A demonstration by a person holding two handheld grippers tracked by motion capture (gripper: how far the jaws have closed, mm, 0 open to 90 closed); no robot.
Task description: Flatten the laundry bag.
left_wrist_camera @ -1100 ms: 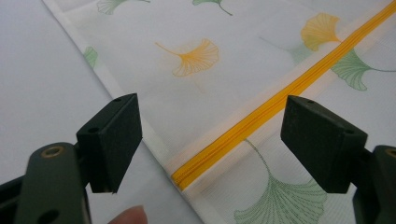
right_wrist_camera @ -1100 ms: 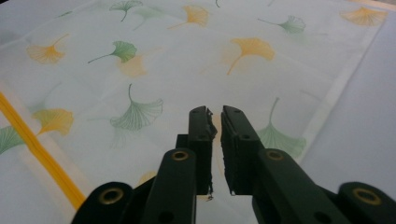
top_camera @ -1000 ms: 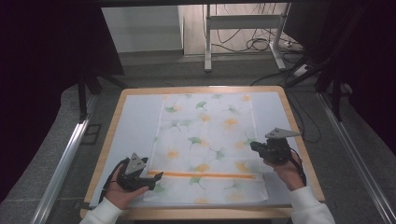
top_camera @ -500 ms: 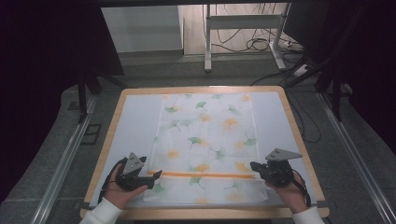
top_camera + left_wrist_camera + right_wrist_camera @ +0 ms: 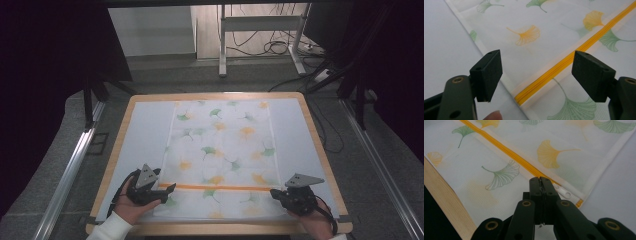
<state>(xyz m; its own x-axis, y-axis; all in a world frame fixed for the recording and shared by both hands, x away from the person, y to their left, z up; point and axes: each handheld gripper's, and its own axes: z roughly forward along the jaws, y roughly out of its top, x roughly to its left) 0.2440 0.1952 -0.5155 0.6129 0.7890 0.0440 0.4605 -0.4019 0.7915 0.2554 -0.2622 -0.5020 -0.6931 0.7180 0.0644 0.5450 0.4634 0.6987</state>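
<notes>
Zipper point(image 5: 554, 72) between left gripper point(image 5: 536, 75) fingers point(image 5: 487, 73)

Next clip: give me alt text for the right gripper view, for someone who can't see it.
The right tool, jaws shut together, hovers at the end of a yellow zipper near its white pull tab. The zipper runs across a white mesh bag printed with green and yellow ginkgo leaves. The bag lies on a white mat beside the table's wooden edge.

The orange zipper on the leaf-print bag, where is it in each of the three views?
High view: orange zipper runs level across the bag's near part, between both hand-held grippers.
Left gripper view: diagonal, bottom centre to top right.
Right gripper view: diagonal from top left to the closed jaws.
Shared landmark: green ginkgo leaf beside it.
</notes>
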